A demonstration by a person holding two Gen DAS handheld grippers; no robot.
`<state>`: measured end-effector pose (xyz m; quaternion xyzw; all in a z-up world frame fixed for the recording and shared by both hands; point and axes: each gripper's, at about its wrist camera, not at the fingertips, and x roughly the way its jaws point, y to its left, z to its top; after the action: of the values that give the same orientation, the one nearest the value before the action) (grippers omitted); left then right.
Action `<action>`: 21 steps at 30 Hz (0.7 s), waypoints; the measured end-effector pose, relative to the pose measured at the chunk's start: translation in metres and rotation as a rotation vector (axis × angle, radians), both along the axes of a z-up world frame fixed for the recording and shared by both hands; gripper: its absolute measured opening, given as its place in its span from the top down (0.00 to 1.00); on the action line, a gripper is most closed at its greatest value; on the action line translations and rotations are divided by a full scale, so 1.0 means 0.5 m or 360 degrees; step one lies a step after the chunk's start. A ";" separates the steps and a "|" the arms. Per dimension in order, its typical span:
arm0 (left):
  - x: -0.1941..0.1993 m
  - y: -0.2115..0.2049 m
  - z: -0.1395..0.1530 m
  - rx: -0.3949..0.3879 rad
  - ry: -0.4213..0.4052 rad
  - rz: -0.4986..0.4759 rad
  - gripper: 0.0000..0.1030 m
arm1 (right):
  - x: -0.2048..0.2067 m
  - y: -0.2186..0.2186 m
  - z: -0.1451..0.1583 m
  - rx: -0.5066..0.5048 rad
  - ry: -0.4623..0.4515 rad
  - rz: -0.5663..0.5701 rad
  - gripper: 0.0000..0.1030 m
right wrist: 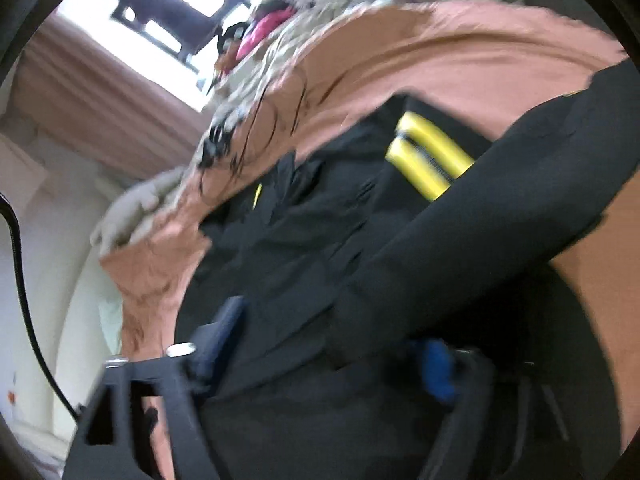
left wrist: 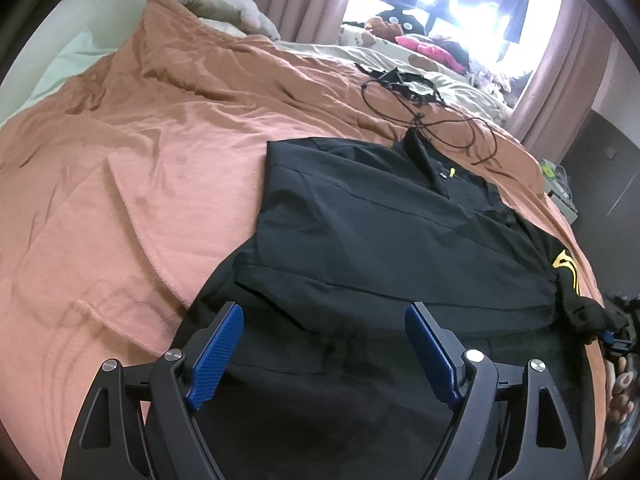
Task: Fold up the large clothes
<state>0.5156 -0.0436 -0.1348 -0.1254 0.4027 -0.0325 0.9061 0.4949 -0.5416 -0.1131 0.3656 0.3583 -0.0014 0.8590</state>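
Observation:
A black jacket (left wrist: 380,240) with yellow marks lies spread on a salmon-orange blanket (left wrist: 140,160) over a bed. My left gripper (left wrist: 324,348) is open just above the jacket's near hem, blue pads (left wrist: 216,356) wide apart, nothing between them. In the left wrist view the right gripper (left wrist: 616,336) shows at the far right edge, at the bunched sleeve end. The right wrist view is blurred: the jacket (right wrist: 304,240) with yellow stripes (right wrist: 428,160) lies ahead, and a black sleeve (right wrist: 480,220) runs across the right gripper (right wrist: 332,352), whose jaws stand apart with cloth over them.
Tangled black cables (left wrist: 420,104) lie on the blanket beyond the jacket's collar. Pillows (left wrist: 216,4) sit at the bed's head. Plush toys and a patterned cover (left wrist: 420,44) lie by the bright window. A small cabinet (left wrist: 560,192) stands right of the bed.

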 end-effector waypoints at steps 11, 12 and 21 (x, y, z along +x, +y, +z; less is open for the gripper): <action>-0.002 -0.036 -0.011 0.0078 0.0008 -0.0031 0.19 | -0.094 -0.229 -0.016 0.0126 -0.0024 -0.0544 0.15; 0.001 -0.036 -0.015 0.0080 0.0015 -0.0029 0.18 | -0.091 -0.242 -0.018 0.0124 -0.0033 -0.0574 0.15; 0.006 -0.032 -0.022 0.0076 0.0029 -0.0023 0.18 | -0.067 -0.284 -0.033 0.0102 -0.0171 -0.0643 0.95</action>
<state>0.5185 -0.0598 -0.1459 -0.1011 0.4124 -0.0285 0.9049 0.4611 -0.6836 -0.1294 0.4566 0.2313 -0.1427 0.8471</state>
